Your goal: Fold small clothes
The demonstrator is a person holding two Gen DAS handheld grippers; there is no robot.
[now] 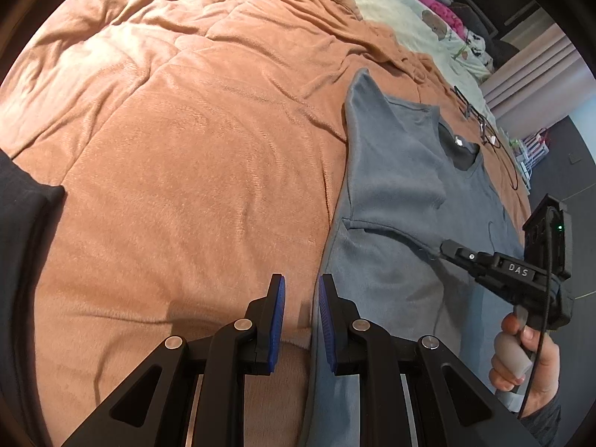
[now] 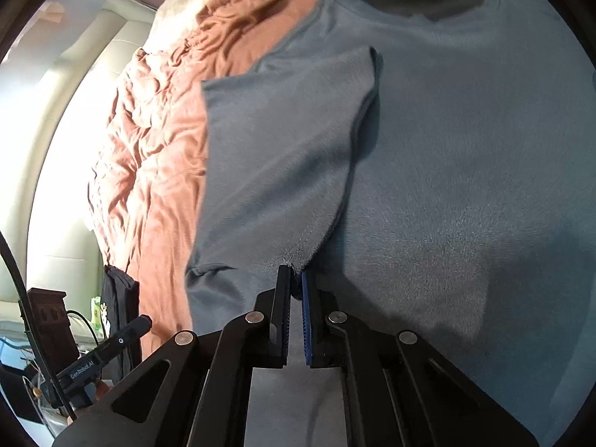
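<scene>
Grey t-shirt (image 1: 402, 171) flat on bed's orange blanket (image 1: 193, 171). Right gripper (image 2: 296, 279) jaws pinching sleeve (image 2: 275, 171) corner, folded over chest. Left gripper (image 1: 301, 290) jaws narrow, empty, at shirt's edge.

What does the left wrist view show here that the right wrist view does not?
Only the left wrist view shows the hand holding the right hand-held gripper, the black cable beyond the collar, and the left hand-held gripper open over the shirt's edge, gripping nothing.

Only the right wrist view shows, close up, the right hand-held gripper pinched on the corner of the folded-in sleeve, plus the cream headboard.

Both show the grey T-shirt lying on the orange blanket, and the sleeve laid over its chest.
</scene>
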